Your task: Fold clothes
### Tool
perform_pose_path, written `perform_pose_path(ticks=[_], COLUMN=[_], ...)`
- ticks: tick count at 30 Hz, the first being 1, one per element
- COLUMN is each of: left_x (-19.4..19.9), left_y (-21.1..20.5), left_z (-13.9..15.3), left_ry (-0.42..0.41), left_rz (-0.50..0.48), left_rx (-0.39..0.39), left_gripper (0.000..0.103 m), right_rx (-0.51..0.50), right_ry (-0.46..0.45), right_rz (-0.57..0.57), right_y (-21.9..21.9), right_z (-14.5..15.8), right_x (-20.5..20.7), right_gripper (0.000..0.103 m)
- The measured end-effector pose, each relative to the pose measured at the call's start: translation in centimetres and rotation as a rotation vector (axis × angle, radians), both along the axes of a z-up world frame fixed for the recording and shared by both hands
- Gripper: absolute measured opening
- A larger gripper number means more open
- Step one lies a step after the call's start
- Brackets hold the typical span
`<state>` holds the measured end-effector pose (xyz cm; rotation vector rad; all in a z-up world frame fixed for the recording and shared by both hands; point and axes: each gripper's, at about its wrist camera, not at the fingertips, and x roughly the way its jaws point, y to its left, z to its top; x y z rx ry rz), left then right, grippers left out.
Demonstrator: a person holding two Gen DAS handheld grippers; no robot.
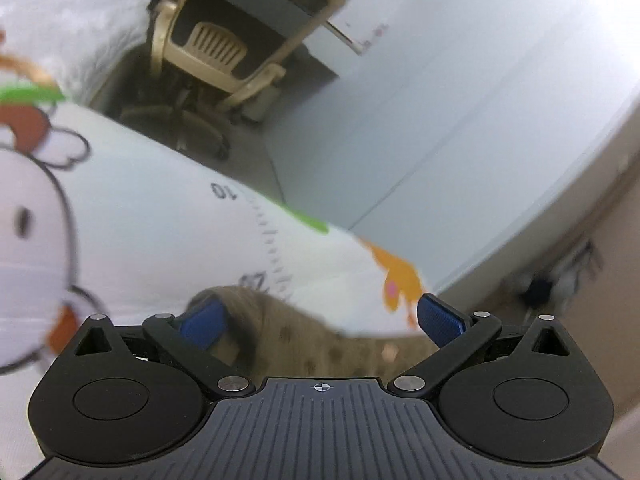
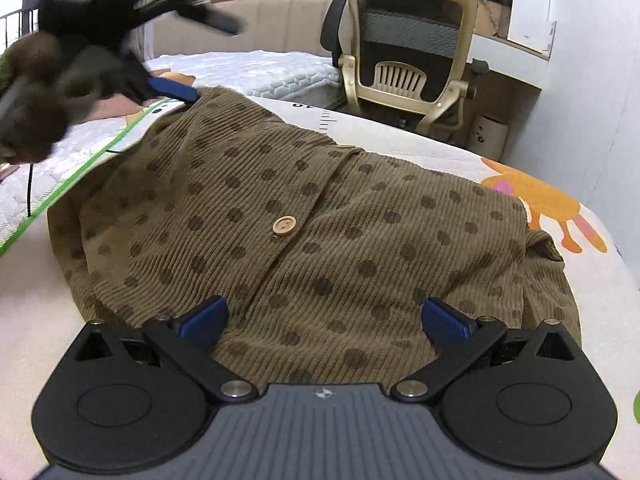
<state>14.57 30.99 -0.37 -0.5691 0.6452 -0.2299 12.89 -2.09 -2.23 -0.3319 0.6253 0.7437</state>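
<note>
Behind the bed [image 2: 36, 312] sits an office chair [image 2: 404, 52]. On the cartoon-print sheet lies a brown dotted cardigan [image 2: 320, 240], soft and floppy, probably best pinched at hem or corners. Right gripper [image 2: 323, 320] spread wide over its near edge; left gripper [image 1: 320, 320] spread too, its blue tip [image 2: 172, 88] at the far corner.

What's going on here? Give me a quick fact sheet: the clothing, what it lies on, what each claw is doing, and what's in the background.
garment: olive-brown corduroy top with dark dots and a wooden button, lying partly folded
surface: cartoon-printed mat over a bed
left gripper: open, fingers apart at the garment's far edge, blurred
right gripper: open, fingers spread over the near edge, gripping nothing
background: beige office chair beside the bed
</note>
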Motion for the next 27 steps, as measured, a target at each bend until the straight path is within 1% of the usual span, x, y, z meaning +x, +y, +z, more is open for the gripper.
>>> perform_pose_path(ticks=[2, 3, 5, 7, 8, 9, 10, 11, 12, 13, 14, 16, 17, 19, 23, 25, 27], left_x=[-2.6, -3.8, -6.0, -7.5, -8.0, -8.3, -8.3, -8.4, -8.3, -8.2, -8.0, -8.0, -8.1, -8.3, -8.0, -7.7, -7.4], left_y=[0.0, 0.0, -0.3, -0.9, -1.4, -2.0, -2.6, -3.3, -3.6, -3.7, -3.8, -4.1, -4.1, -3.9, -3.2, -2.7, -2.6], left_z=[-0.3, -1.0, -2.5, -3.9, -4.5, -4.7, -4.8, -4.9, -4.8, -4.5, -4.2, -3.4, -3.0, -2.6, -2.6, -2.7, -2.5], left_ry=[0.039, 0.072, 0.139, 0.179, 0.184, 0.181, 0.175, 0.169, 0.166, 0.165, 0.164, 0.144, 0.135, 0.131, 0.147, 0.155, 0.149], left_rz=[-0.018, -0.018, -0.009, -0.003, 0.001, 0.007, 0.016, 0.024, 0.026, 0.022, 0.018, 0.007, 0.001, -0.002, 0.009, 0.009, 0.003], left_rx=[0.085, 0.110, 0.133, 0.142, 0.148, 0.176, 0.217, 0.259, 0.271, 0.262, 0.254, 0.258, 0.251, 0.210, 0.099, 0.040, 0.000], left_gripper=[0.103, 0.103, 0.103, 0.103, 0.101, 0.097, 0.076, 0.049, 0.037, 0.027, 0.024, 0.024, 0.024, 0.024, 0.024, 0.023, 0.023], right_rx=[-0.008, -0.005, 0.003, 0.029, 0.050, 0.066, 0.082, 0.089, 0.094, 0.090, 0.079, 0.062, 0.058, 0.050, 0.002, -0.041, -0.059], right_ry=[-0.036, -0.067, -0.131, -0.174, -0.174, -0.160, -0.145, -0.116, -0.084, -0.057, -0.038, -0.039, -0.051, -0.074, -0.127, -0.152, -0.149], right_rz=[0.012, 0.026, 0.058, 0.101, 0.126, 0.143, 0.160, 0.181, 0.202, 0.224, 0.249, 0.295, 0.322, 0.358, 0.399, 0.387, 0.346], right_y=[0.0, 0.1, 0.2, 0.5, 0.8, 1.1, 1.5, 2.1, 2.8, 3.6, 4.5, 6.2, 7.1, 8.7, 12.2, 13.9, 14.7], right_z=[0.7, 1.1, 2.0, 2.9, 3.3, 3.4, 3.6, 3.6, 3.5, 3.3, 3.1, 2.7, 2.5, 2.2, 1.6, 1.0, 0.5], right_x=[-0.5, -1.0, -2.1, -3.2, -3.7, -4.1, -4.5, -4.6, -4.8, -5.3, -5.6, -6.7, -7.3, -8.4, -9.6, -9.3, -8.3], right_gripper=[0.103, 0.103, 0.103, 0.103, 0.103, 0.102, 0.099, 0.094, 0.090, 0.082, 0.075, 0.071, 0.071, 0.071, 0.071, 0.071, 0.057])
